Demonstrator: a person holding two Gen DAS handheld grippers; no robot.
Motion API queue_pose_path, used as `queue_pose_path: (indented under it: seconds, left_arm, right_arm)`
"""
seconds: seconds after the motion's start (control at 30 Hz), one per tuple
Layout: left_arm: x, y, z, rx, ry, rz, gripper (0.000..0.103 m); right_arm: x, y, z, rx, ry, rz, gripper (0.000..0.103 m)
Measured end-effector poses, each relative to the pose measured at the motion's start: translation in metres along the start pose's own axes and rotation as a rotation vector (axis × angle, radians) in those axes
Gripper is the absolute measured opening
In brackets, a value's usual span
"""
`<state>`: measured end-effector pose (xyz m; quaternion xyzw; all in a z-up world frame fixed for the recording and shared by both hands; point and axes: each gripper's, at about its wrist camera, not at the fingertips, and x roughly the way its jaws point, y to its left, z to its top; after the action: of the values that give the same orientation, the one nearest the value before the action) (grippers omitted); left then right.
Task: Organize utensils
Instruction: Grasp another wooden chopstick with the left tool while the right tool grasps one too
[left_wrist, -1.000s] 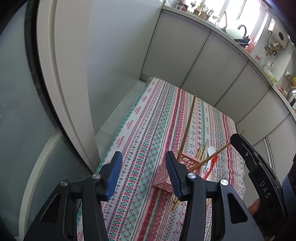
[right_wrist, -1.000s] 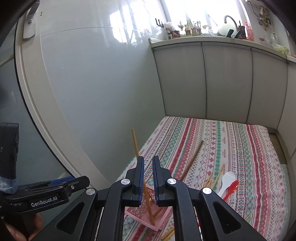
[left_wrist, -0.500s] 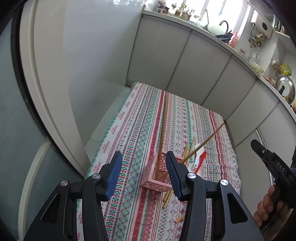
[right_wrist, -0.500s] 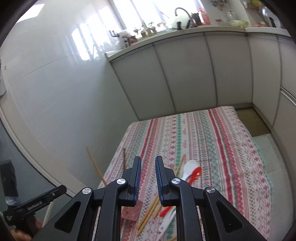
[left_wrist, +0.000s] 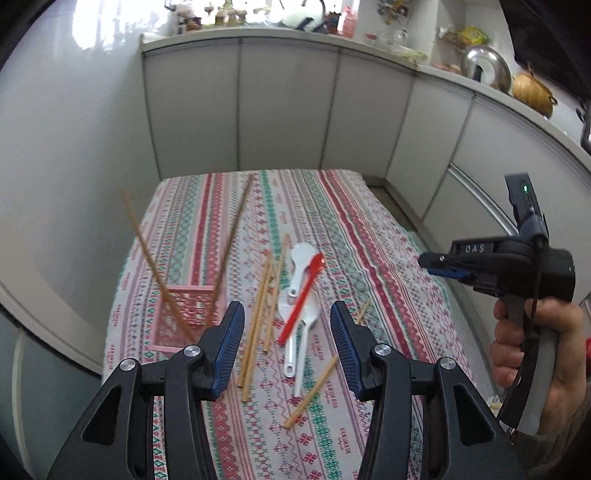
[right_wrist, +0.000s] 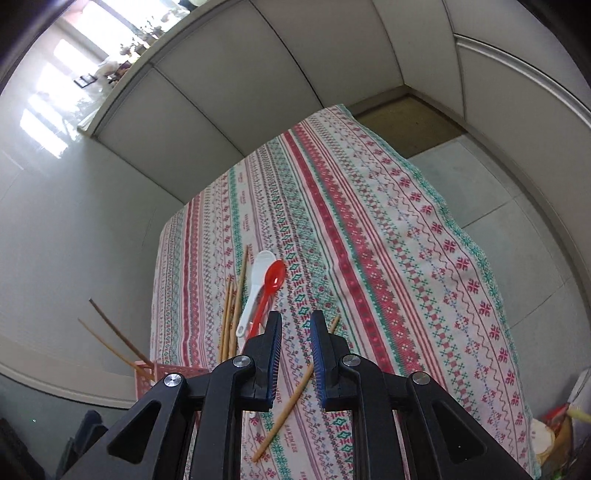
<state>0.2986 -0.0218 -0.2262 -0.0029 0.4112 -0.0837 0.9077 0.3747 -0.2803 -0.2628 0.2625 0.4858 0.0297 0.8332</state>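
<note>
Pink basket (left_wrist: 186, 315) near tablecloth's (left_wrist: 332, 229) left edge

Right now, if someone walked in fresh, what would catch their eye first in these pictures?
Probably the red spoon, lying across the white spoons in the middle of the striped tablecloth, the brightest thing there. Next, the pink basket at the cloth's left edge, with two chopsticks sticking up out of it at a slant. More loose chopsticks lie scattered flat beside the spoons.
</note>
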Motion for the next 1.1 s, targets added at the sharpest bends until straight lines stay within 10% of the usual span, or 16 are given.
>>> queue_pose_path:
  seconds: [0.23, 0.57, 1.1]
  left_arm:
    - [0.093, -0.050, 0.026, 0.052, 0.201, 0.005, 0.051]
    - [0.203, -0.048, 0.093, 0.035, 0.299, 0.198, 0.051]
    - [0.301, -0.012, 0.108, -0.033, 0.399, 0.211, 0.031]
  right_arm:
    - [0.008, -0.037, 0.002, 0.096, 0.057, 0.028, 0.016]
    - [0.009, -0.077, 0.009, 0.217, 0.078, 0.048, 0.016]
    - [0.017, -0.079, 0.009, 0.239, 0.112, 0.090, 0.018]
